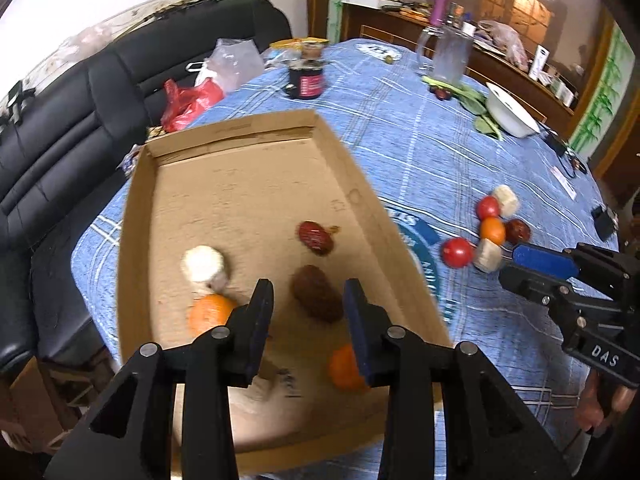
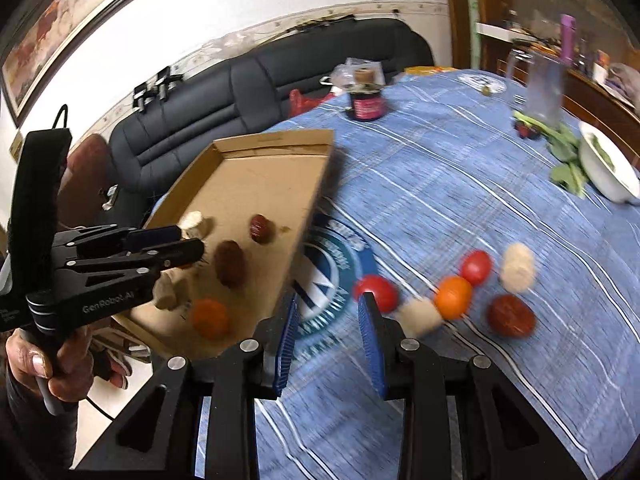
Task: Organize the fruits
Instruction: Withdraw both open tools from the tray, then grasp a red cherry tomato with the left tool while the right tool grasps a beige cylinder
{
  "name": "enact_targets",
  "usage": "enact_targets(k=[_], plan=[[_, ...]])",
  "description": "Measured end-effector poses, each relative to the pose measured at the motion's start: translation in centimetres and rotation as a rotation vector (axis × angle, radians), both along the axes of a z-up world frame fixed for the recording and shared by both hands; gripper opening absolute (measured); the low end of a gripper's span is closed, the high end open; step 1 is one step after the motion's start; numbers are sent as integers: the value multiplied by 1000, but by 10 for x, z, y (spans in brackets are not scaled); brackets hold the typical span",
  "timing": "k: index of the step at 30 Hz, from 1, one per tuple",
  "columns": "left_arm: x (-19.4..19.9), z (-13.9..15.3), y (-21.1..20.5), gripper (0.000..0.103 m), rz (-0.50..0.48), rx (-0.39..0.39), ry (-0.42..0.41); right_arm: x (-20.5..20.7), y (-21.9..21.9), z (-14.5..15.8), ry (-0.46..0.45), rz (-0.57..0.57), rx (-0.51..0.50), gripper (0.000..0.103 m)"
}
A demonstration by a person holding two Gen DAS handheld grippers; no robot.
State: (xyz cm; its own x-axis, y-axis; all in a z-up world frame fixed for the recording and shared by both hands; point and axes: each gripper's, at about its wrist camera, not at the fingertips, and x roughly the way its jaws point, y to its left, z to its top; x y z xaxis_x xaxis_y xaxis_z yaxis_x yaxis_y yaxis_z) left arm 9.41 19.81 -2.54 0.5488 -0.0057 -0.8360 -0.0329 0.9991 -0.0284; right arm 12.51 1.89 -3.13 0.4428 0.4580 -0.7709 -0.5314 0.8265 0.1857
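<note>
Fruit lies in two places: some in the cardboard box (image 1: pixel 240 200) and some loose on the blue counter (image 1: pixel 420 152). The left gripper (image 1: pixel 308 300) hangs over the box with its jaws spread wide and holding nothing. Just past the jaws sits a dark brown date (image 1: pixel 316 294), its long side slanting away to the left. A little farther out is a red date (image 1: pixel 315 238), slanting the same way. Left of the jaws are a white banana piece (image 1: pixel 204 266) and an orange (image 1: pixel 210 314), touching each other. A second orange (image 1: pixel 346 366) peeks out behind the right finger.

The right gripper (image 2: pixel 328 340) is over the counter, jaws open and empty. Just past its right finger sits a tomato (image 2: pixel 378 292). Farther right is a close bunch: a small orange (image 2: pixel 454 296), another tomato (image 2: pixel 476 266), two pale banana pieces and a red date. The box wall stands to the left of these jaws. Far off are a dark jar (image 1: pixel 306 82) and a white bowl (image 1: pixel 512 110).
</note>
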Motion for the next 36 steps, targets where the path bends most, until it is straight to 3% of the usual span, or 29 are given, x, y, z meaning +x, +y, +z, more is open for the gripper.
enact_targets(k=[12,25,36], plan=[[-3,5,-52,34,-104,-9,-5,-10,-69,-5,7,-116,3,32],[13,-1,-91,34,-175,-18,12,3,-98,-20,31,-180,4,32],[44,-18,-106,34,-222,-5,62,46,-101,-20,18,-209,2,32]])
